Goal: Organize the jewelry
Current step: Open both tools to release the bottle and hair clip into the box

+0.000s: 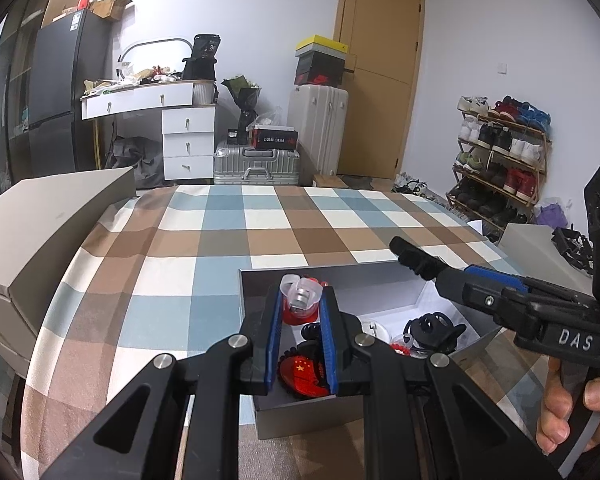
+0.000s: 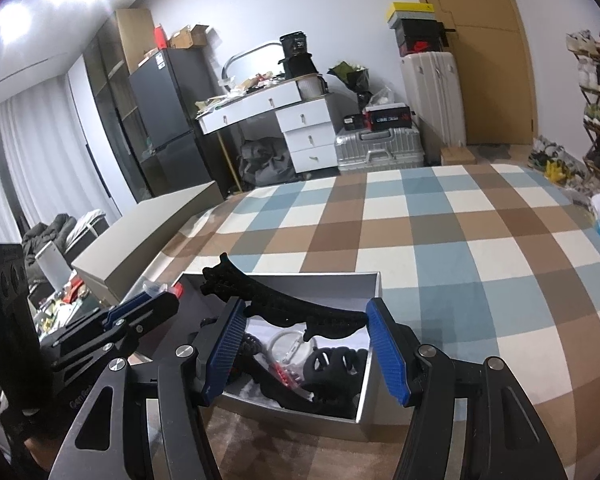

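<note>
An open grey box (image 1: 256, 280) (image 2: 374, 360) sits on the checkered bedspread and holds several hair clips and small jewelry cases. My left gripper (image 1: 300, 300) is shut on a small clear and red ring case (image 1: 300, 296) and holds it above the box. My right gripper (image 2: 306, 320) is open, with a long black hair claw clip (image 2: 284, 304) between its pads, touching both, above the box. In the left wrist view the clip's end (image 1: 414, 258) pokes past the right gripper. A red badge (image 1: 300, 372) and a black claw clip (image 1: 432, 330) lie inside.
A large closed beige box (image 1: 40, 224) (image 2: 148, 232) lies on the bed's left. Beyond the bed stand a white dresser (image 1: 180, 136), suitcases (image 1: 256, 164) and a shoe rack (image 1: 500, 156).
</note>
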A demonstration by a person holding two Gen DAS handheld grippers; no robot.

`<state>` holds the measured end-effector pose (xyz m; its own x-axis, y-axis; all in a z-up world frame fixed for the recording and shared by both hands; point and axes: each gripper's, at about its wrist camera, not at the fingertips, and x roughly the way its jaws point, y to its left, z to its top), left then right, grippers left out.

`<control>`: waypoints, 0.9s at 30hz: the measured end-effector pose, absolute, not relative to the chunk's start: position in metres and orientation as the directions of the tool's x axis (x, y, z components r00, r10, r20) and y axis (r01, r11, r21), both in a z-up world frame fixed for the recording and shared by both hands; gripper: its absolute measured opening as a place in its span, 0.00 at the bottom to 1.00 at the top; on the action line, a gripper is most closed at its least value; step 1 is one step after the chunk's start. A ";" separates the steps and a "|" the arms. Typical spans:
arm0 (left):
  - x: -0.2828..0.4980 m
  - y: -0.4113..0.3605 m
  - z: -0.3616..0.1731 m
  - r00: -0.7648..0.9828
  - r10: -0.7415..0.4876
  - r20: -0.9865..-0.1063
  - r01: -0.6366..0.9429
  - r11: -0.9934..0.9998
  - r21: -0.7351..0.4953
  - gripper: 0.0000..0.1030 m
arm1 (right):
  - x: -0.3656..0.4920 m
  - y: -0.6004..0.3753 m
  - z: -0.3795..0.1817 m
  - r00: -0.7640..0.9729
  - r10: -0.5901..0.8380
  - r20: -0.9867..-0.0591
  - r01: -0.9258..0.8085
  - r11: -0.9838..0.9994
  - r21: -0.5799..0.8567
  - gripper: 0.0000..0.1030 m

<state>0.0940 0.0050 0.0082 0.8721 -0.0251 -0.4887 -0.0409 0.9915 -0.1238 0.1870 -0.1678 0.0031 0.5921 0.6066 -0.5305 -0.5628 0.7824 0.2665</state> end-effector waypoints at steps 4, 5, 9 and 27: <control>0.094 0.005 0.008 0.873 -0.027 -0.487 -0.038 0.992 -0.123 0.13 | 0.184 -0.164 0.004 0.593 0.607 -0.530 -0.575 0.779 0.249 0.60; 0.094 0.005 0.008 0.873 -0.027 -0.487 -0.038 0.992 -0.124 0.13 | 0.183 -0.163 0.004 0.595 0.605 -0.529 -0.577 0.780 0.243 0.60; 0.093 0.005 0.008 0.873 -0.026 -0.487 -0.040 0.991 -0.125 0.13 | 0.181 -0.160 0.004 0.601 0.595 -0.534 -0.583 0.783 0.217 0.60; 0.095 0.006 0.007 0.874 -0.029 -0.485 -0.032 0.992 -0.119 0.13 | 0.168 -0.165 0.001 0.601 0.587 -0.542 -0.596 0.781 0.185 0.61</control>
<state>0.0951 0.0062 0.0074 0.8739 -0.0295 -0.4852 -0.0324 0.9924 -0.1186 0.1682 -0.1647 0.0007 0.6011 0.5870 -0.5423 -0.5961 0.7813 0.1851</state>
